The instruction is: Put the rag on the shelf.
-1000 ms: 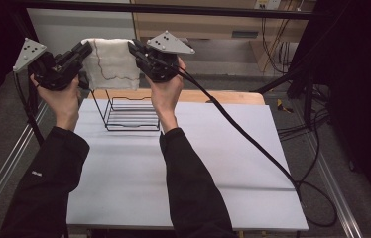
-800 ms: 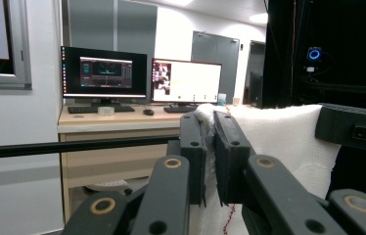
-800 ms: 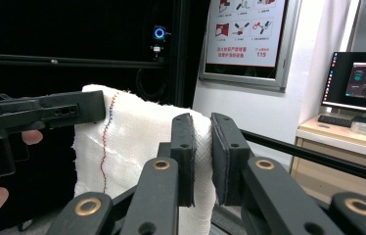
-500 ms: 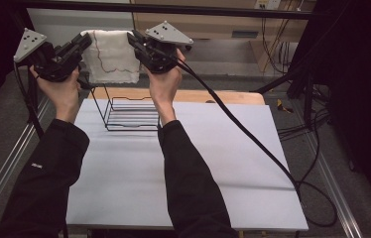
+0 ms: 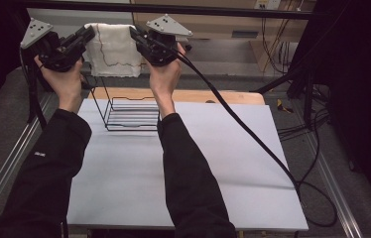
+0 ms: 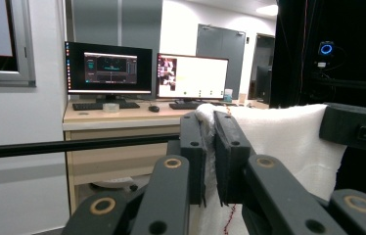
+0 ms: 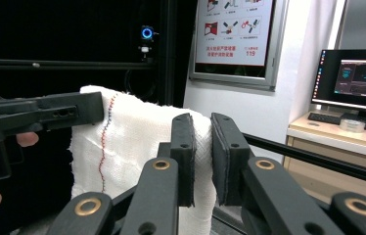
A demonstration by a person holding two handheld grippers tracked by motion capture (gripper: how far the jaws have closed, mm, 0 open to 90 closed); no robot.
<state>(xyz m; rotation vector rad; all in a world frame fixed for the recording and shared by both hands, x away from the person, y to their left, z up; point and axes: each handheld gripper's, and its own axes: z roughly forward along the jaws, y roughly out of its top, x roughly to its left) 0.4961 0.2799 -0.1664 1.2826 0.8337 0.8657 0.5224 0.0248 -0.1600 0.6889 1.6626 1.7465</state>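
A white cloth (image 5: 114,49) with a dark stitched line hangs stretched between my two raised grippers, above the far edge of the table. My left gripper (image 5: 90,33) is shut on the cloth's left top corner, and my right gripper (image 5: 134,32) is shut on its right top corner. In the left gripper view the jaws pinch the cloth (image 6: 288,142) at its edge, with the right gripper (image 6: 354,127) across from them. In the right gripper view the cloth (image 7: 132,142) is clamped between the jaws and the left gripper (image 7: 95,110) holds its far corner. A black wire rack (image 5: 131,111) stands below the cloth.
The white table (image 5: 223,163) carries the rack near its far left, with a wooden strip (image 5: 223,96) along its back edge. A thick black cable (image 5: 243,129) trails from the right gripper across the table to the right. Desks with monitors (image 6: 107,68) stand beyond.
Both hands have lifted the cloth higher and a little farther from the rack. The grippers have drawn slightly apart, with the cloth still held taut between them.
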